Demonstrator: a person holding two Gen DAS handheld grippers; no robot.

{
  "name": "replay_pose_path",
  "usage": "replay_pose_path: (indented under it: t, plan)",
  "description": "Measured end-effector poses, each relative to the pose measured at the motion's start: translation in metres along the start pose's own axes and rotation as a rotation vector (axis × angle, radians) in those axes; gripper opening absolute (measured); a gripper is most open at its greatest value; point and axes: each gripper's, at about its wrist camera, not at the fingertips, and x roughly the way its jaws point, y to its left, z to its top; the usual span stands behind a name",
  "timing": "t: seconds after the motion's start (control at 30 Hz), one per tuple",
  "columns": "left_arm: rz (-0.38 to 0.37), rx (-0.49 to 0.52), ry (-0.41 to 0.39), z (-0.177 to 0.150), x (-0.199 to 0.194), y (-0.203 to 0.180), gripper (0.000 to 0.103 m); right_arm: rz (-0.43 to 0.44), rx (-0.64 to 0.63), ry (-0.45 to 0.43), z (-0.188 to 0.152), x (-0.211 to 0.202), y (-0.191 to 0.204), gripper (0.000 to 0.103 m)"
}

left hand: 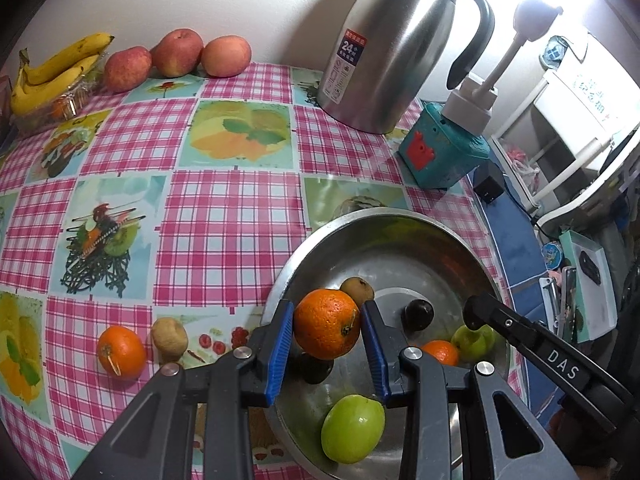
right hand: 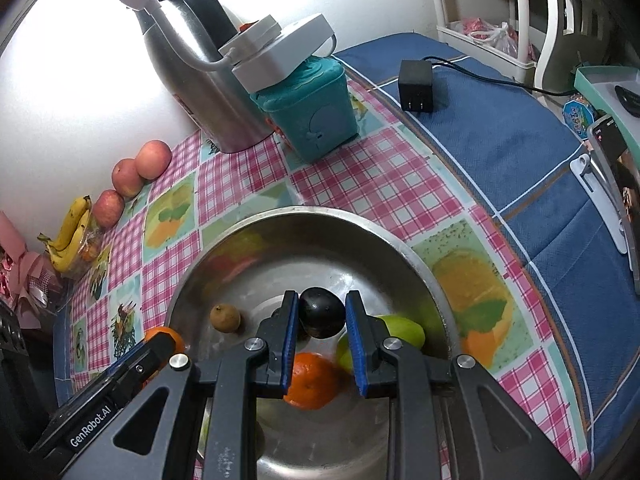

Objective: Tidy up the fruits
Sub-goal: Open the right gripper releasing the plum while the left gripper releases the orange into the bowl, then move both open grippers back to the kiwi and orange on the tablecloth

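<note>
My left tongs [left hand: 327,330] squeeze an orange [left hand: 326,324]; my right tongs [right hand: 322,314] squeeze a dark plum [right hand: 322,312] over the bowl [right hand: 420,276].

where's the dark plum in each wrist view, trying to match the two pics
Left wrist view: the dark plum is right of centre, low in the steel bowl, beyond the orange that the left gripper holds.
Right wrist view: the plum is just below centre, clamped in the right gripper.
Shared landmark: the steel thermos jug.
</note>
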Motion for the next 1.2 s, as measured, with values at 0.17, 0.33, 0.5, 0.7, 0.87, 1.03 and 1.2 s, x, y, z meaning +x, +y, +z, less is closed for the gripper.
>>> replay_pose_path:
  t: [0.17, 0.33, 0.5, 0.7, 0.87, 1.03, 1.2]
  plan:
    - [0.000, 0.002, 0.010, 0.000, 0.002, 0.000, 0.038, -0.009, -0.007, 0.004, 0.000, 0.001, 0.001, 0.025]
    - [-0.010, -0.012, 0.012, 0.000, 0.002, 0.002, 0.059, -0.024, -0.022, -0.006, 0.002, -0.001, 0.003, 0.026]
    - [-0.001, -0.017, 0.014, 0.001, 0.001, 0.004, 0.059, -0.027, -0.035, -0.008, 0.002, -0.003, 0.005, 0.031]
    - [0.043, -0.044, 0.013, 0.002, -0.002, 0.010, 0.074, -0.037, -0.044, -0.008, 0.004, -0.006, 0.007, 0.046]
    - [0.140, -0.090, 0.020, 0.002, -0.007, 0.023, 0.085, -0.056, -0.079, 0.003, 0.003, -0.006, 0.015, 0.060]
    - [0.237, -0.143, 0.044, -0.001, -0.010, 0.041, 0.090, -0.078, -0.116, 0.022, 0.000, -0.004, 0.023, 0.061]
    - [0.254, -0.164, 0.038, -0.002, -0.019, 0.051, 0.090, -0.092, -0.150, 0.040, -0.005, -0.002, 0.032, 0.061]
